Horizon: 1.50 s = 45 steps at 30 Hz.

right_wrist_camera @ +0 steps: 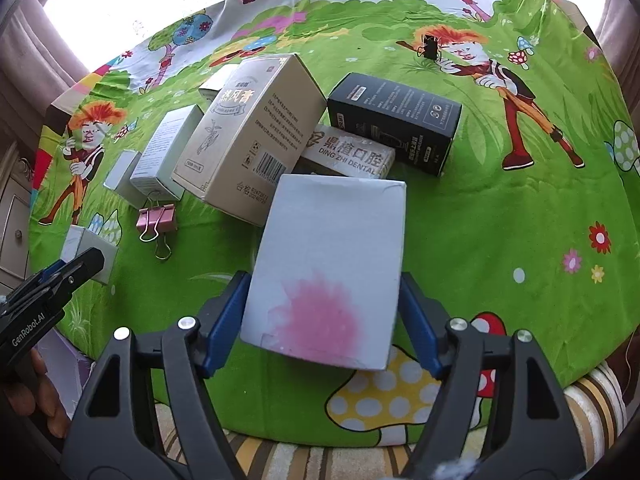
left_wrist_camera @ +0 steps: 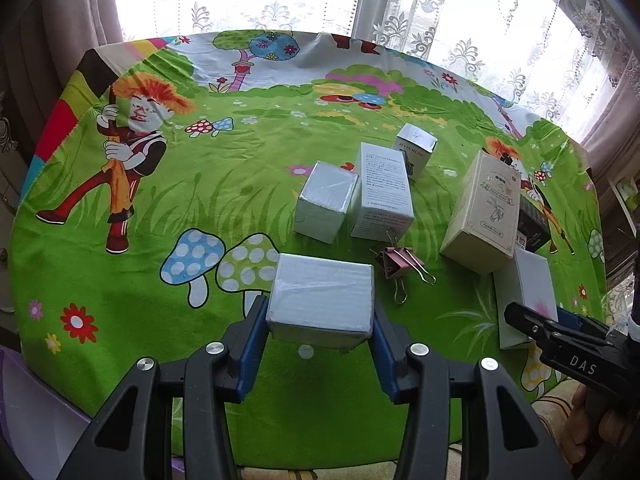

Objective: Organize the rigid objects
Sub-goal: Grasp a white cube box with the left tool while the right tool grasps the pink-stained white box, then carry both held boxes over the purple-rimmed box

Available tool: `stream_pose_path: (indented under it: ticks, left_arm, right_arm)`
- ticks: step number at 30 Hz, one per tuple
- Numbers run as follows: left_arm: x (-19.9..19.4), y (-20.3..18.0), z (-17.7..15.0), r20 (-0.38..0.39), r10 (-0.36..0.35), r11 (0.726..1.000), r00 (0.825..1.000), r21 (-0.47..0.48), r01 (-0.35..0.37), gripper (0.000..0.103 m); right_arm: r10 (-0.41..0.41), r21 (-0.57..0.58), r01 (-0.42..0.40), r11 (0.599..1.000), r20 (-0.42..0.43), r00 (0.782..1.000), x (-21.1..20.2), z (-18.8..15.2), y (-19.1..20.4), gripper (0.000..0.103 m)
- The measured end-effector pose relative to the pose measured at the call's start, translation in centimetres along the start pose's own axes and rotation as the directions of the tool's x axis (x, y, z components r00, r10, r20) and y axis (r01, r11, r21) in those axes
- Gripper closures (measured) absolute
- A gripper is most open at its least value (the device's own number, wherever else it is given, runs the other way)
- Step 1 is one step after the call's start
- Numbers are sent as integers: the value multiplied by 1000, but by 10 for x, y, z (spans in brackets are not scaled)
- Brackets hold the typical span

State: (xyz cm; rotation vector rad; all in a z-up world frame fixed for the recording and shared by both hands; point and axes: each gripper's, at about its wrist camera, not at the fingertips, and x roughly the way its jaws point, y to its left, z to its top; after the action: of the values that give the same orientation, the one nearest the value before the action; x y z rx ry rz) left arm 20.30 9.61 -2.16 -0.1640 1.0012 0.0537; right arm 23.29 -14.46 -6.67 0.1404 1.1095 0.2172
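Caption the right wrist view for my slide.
Right claw grips a pink-stained white box beside clustered cartons on a cartoon tablecloth.

A bright green cartoon-printed tablecloth [right_wrist_camera: 500,216] carries a white box blotched pink [right_wrist_camera: 324,276] at six o'clock, a beige box [right_wrist_camera: 248,132], a black box [right_wrist_camera: 396,120] toward one o'clock, and a pink binder clip [right_wrist_camera: 157,219].

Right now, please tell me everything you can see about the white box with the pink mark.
The white box with the pink mark looks like matte cardboard, rectangular, with a soft pink blotch near its lower end and slightly worn edges. The right gripper clamps it by its two long sides, blue pads against them. Its far end reaches towards the beige box; contact cannot be told.
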Motion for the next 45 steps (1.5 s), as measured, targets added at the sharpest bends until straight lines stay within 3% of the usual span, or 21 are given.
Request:
stream_pose_path:
  ticks: [12, 22, 35, 45]
  left_arm:
    - [-39, -4, -22, 42, -12, 1000, 999, -16, 13, 55]
    - [-74, 0, -42, 80, -27, 999, 996, -32, 30, 55]
    - [-119, 25, -76, 116, -33, 996, 993, -74, 42, 55]
    - [-149, 59, -93, 157, 8, 991, 988, -134, 13, 55]
  right_arm:
    - [11, 2, -11, 1000, 40, 999, -29, -12, -9, 30]
    - [83, -43, -80, 996, 80, 993, -58, -22, 5, 31]
    - [69, -125, -45, 991, 201, 977, -103, -17, 20, 31]
    - [216, -256, -177, 950, 131, 967, -120, -35, 75, 31]
